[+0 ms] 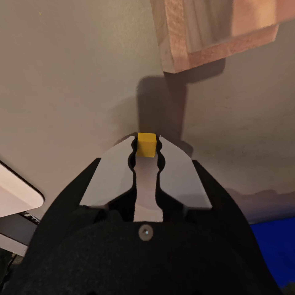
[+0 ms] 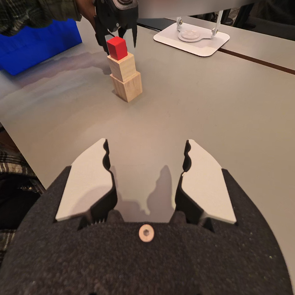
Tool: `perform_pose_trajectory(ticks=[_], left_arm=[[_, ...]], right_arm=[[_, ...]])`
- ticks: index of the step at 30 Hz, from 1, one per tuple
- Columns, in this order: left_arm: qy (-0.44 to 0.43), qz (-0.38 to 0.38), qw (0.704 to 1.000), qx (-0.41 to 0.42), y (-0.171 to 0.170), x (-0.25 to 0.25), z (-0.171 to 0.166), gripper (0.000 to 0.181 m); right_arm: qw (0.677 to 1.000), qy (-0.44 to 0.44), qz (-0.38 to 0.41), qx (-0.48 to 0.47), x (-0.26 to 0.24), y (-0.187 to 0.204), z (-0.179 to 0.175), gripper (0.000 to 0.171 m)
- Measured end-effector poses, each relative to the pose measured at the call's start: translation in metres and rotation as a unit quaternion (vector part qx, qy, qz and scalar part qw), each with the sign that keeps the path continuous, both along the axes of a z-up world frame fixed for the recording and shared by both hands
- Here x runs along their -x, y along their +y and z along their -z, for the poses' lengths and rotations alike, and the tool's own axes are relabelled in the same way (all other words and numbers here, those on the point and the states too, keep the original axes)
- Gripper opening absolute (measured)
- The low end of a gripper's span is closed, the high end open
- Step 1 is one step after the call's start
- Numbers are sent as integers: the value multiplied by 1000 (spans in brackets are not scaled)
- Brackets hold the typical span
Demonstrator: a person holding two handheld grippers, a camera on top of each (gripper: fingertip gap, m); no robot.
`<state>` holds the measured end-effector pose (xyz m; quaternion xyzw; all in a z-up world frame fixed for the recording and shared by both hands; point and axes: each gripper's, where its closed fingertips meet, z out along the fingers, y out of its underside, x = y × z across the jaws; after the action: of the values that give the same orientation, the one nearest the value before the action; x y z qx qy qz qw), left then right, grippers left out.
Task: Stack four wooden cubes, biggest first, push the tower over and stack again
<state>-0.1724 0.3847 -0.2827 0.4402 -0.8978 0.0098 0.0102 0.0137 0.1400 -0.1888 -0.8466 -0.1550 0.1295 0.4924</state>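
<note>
A tower of three cubes stands on the grey table (image 2: 207, 111): a big wooden cube (image 2: 127, 87) at the bottom, a smaller wooden cube (image 2: 122, 67) on it, and a red cube (image 2: 117, 47) on top. My left gripper (image 1: 146, 138) is shut on a small yellow cube (image 1: 146, 146) and holds it above the table. The tower (image 1: 191, 39) shows blurred at the upper right of the left wrist view. In the right wrist view the left gripper (image 2: 119, 34) hangs just behind the red cube; the yellow cube is hidden there. My right gripper (image 2: 146, 141) is open and empty, well in front of the tower.
A white flat stand base (image 2: 191, 41) with a metal bracket sits at the back right; it also shows in the left wrist view (image 1: 16, 191). A dark seam (image 2: 255, 60) crosses the table behind it. The table's edge (image 2: 20, 143) runs along the left. The grippers' ends are close to 35 centimetres from one another.
</note>
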Motion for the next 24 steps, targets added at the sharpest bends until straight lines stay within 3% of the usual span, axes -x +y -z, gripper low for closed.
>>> perform_pose_trajectory(ticks=[1,5,11,14,19,24], left_arm=[[5,-6,1000,0,0,1,-1,22],[-21,-46,999,11,-3,-8,-22,22],[-114,-133,983,48,-28,-43,-108,22],[-128,-152,979,48,-49,-52,-135,22],[-138,-190,970,67,-78,-60,-151,22],[-106,-205,971,63,-86,-60,-137,22]], right_arm=[[1000,1,0,0,0,0,0,90],[1000,0,-1,-4,0,-2,-2,89],[1000,3,0,-4,0,-7,-1,89],[1000,4,-2,-9,1,-8,-3,89],[1000,4,-4,-8,3,-11,-1,88],[1000,5,-8,-9,5,-12,-2,88]])
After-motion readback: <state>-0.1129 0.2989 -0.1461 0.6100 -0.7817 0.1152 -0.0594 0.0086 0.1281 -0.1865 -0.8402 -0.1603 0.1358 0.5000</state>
